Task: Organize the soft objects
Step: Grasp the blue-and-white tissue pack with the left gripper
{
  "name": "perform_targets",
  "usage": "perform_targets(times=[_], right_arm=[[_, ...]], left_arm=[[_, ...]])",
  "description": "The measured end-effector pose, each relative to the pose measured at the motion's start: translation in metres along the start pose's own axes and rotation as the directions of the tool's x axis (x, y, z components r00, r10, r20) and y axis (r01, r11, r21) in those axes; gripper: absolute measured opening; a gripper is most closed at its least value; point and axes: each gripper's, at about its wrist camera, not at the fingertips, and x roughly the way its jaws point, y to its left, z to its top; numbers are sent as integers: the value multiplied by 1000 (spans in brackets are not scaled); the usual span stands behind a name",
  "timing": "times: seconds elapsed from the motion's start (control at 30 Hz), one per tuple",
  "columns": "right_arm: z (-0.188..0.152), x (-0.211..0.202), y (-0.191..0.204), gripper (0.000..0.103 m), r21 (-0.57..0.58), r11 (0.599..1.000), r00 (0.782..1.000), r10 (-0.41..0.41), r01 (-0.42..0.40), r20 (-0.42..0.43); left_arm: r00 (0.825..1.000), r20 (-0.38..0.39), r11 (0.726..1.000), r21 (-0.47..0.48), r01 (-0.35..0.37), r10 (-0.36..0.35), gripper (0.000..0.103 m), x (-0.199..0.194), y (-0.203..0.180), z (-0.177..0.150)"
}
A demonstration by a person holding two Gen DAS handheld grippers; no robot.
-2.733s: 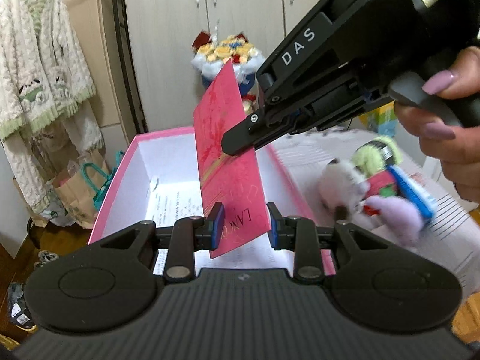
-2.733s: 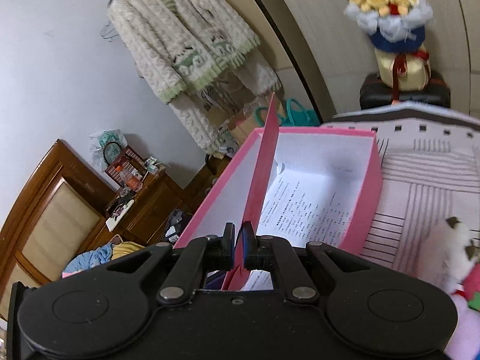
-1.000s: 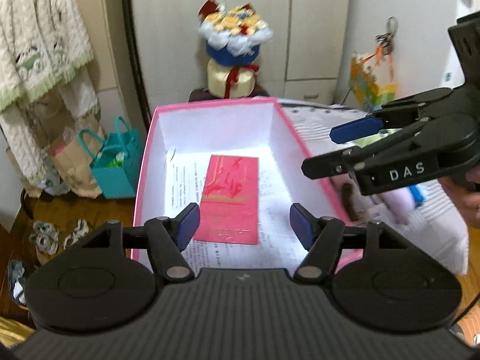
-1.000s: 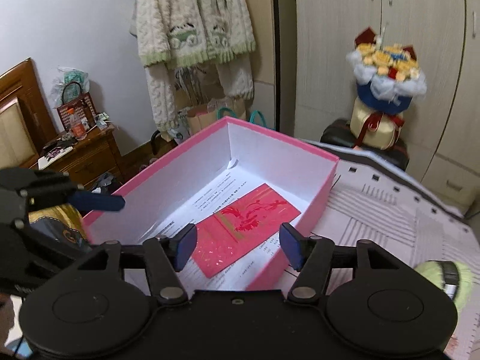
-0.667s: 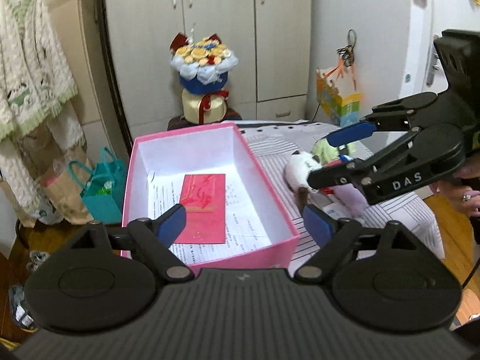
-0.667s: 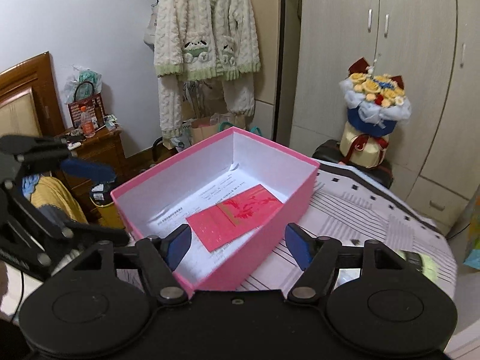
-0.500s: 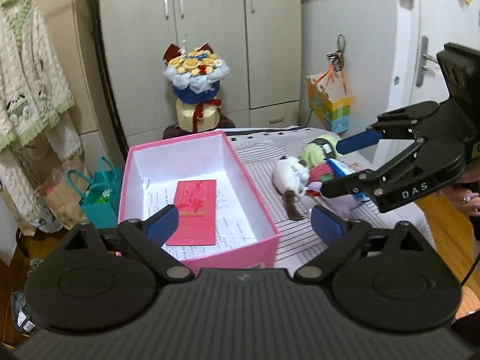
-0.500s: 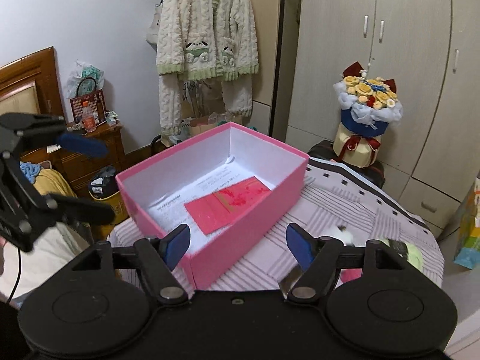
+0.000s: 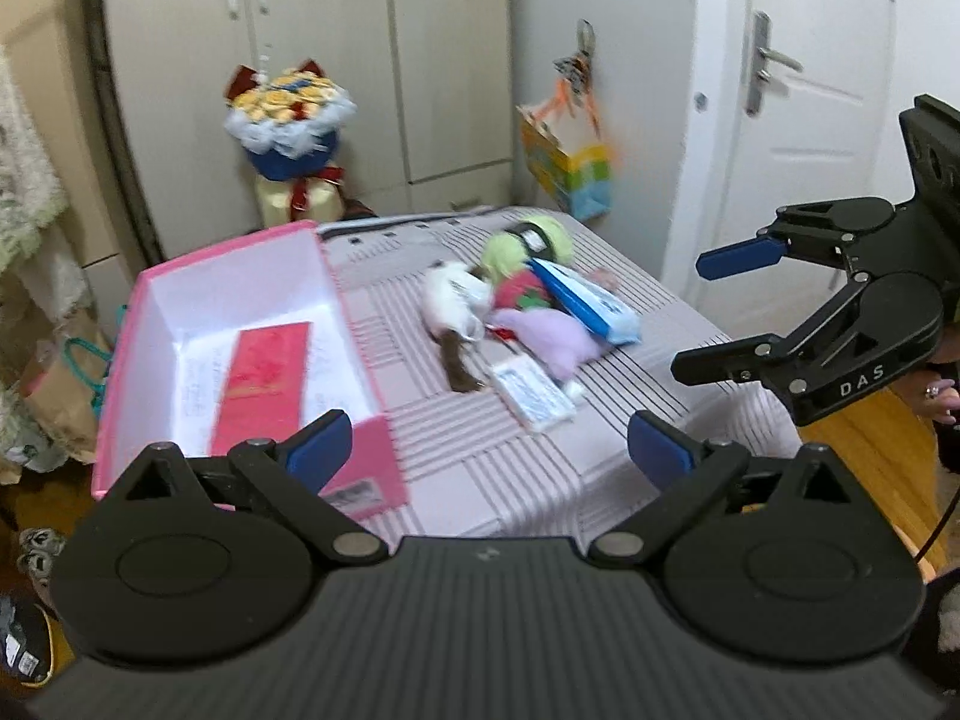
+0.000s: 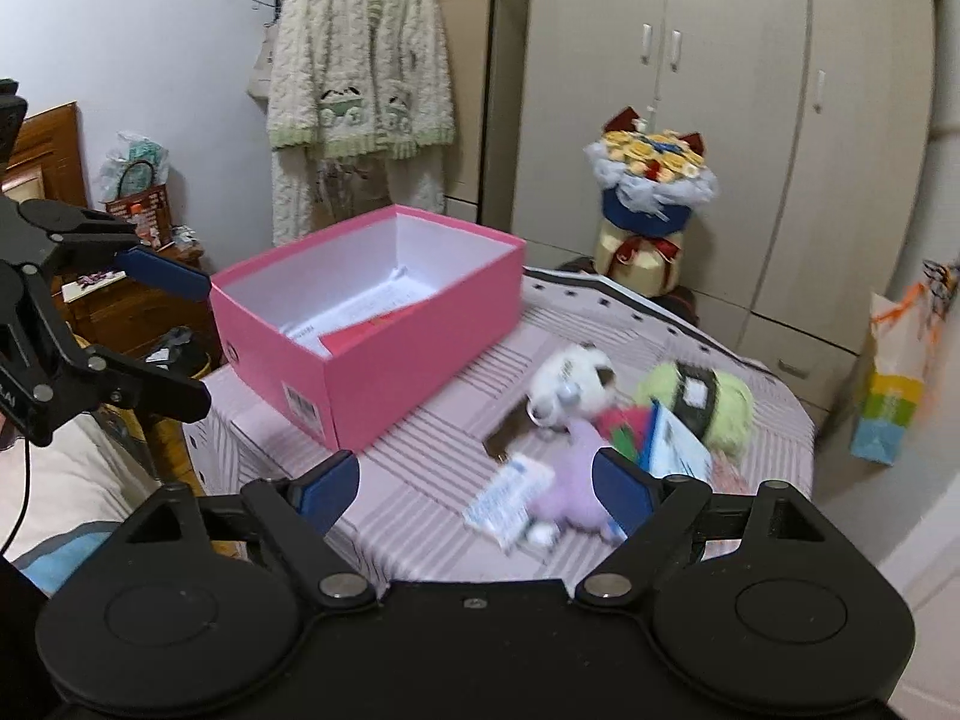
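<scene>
Both of your grippers have pulled back and swung right since half a second ago, so the pile of soft things now sits mid-frame instead of off to the side. Your left wrist view looks down into the pink box [image 9: 129, 360] and shows the red envelope [image 9: 264, 384] lying flat on the printed sheet [image 9: 195, 360] at its bottom; the right wrist view sees only a sliver of that envelope over the near wall, but it alone shows the barcode label [image 10: 303, 405] on the box's end and the knit cardigan [image 10: 360, 90] hanging behind. On the striped tablecloth [image 9: 480, 450], right of the box and apart from it, lies the pile: white plush [image 9: 450, 306], green yarn ball [image 9: 528, 240], purple plush [image 9: 546, 342], a blue-and-white packet [image 9: 585, 300] leaning on them, and a flat tissue pack [image 9: 531, 393] just beside, all blurred. Your left gripper [image 9: 486, 450] is spread wide, holding nothing, touching nothing. Your right gripper [image 10: 474, 489] is likewise spread wide and bare, hanging over the near edge of the pile; from the left view it floats off to the right, clear of the table.
</scene>
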Motion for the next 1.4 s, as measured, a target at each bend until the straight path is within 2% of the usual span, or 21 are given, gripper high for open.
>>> perform_targets(times=[0.13,0.3,0.53,0.67,0.93,1.07,1.2,1.33,1.4], right_arm=[[-21,-1,-8,92,20,1000,1000,-13,13,-11],[-43,5,-24,92,62,998,1000,-17,19,-24],[-71,21,-45,92,115,993,1000,2,-4,10],[-82,33,-55,92,124,992,999,-4,-2,46],[-89,70,-86,92,201,980,994,-21,0,103],[-88,91,-103,97,275,961,993,-58,28,103],[-86,110,-119,97,365,931,995,-50,16,85],[-84,122,-127,97,417,909,996,-33,-7,89],[-83,127,-127,97,426,905,995,-41,-1,89]], left_arm=[[999,-14,999,19,35,-35,100,14,-14,-2],[994,-45,995,-5,96,-96,100,39,-22,-4],[983,-81,986,-35,162,-165,97,74,-30,-6],[983,-79,986,-40,165,-167,96,92,-36,-1],[985,-4,982,-76,171,-172,96,136,-41,19],[987,36,984,-80,159,-157,88,162,-47,28],[981,71,977,-107,185,-178,83,188,-49,40],[980,99,979,-92,180,-171,68,214,-60,47],[984,98,984,-81,159,-151,65,226,-66,48]])
